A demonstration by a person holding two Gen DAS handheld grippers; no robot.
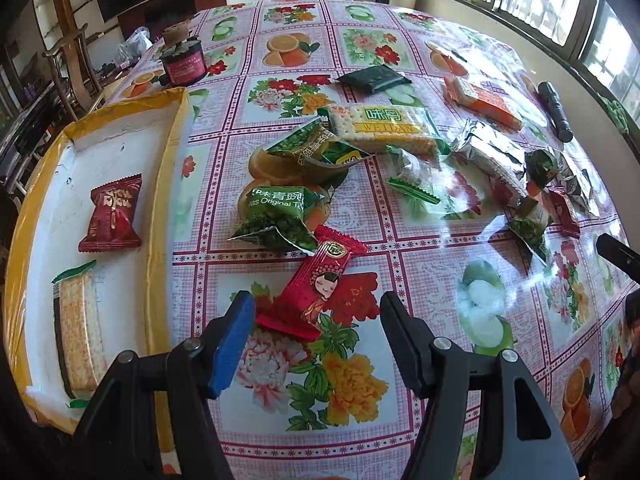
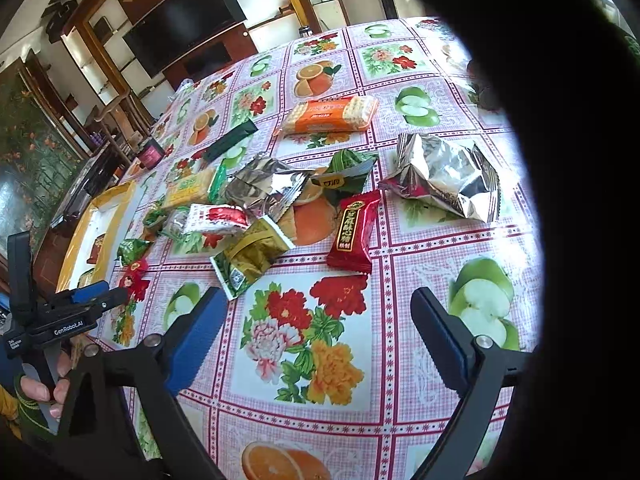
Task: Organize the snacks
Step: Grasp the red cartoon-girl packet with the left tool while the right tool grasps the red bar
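My left gripper (image 1: 316, 312) is open, its fingertips either side of the near end of a red snack packet with a cartoon girl (image 1: 316, 284) lying on the table. A yellow-rimmed white tray (image 1: 168, 128) to its left holds a dark red packet (image 1: 114, 212) and a cracker pack (image 1: 76, 332). Green pea packets (image 1: 280, 212), a yellow cracker pack (image 1: 384, 126) and silver wrappers (image 1: 488, 156) lie beyond. My right gripper (image 2: 316, 320) is open and empty above the tablecloth, short of a dark red packet (image 2: 354, 232) and a green-gold packet (image 2: 250, 256). The left gripper also shows in the right wrist view (image 2: 108, 294).
An orange cracker pack (image 2: 330, 114), a crumpled silver bag (image 2: 444, 174) and a dark green sachet (image 2: 230, 142) lie farther back. A dark round tin (image 1: 184, 62) stands behind the tray. A black torch (image 1: 554, 110) lies at the right edge. Chairs and a TV cabinet stand beyond the table.
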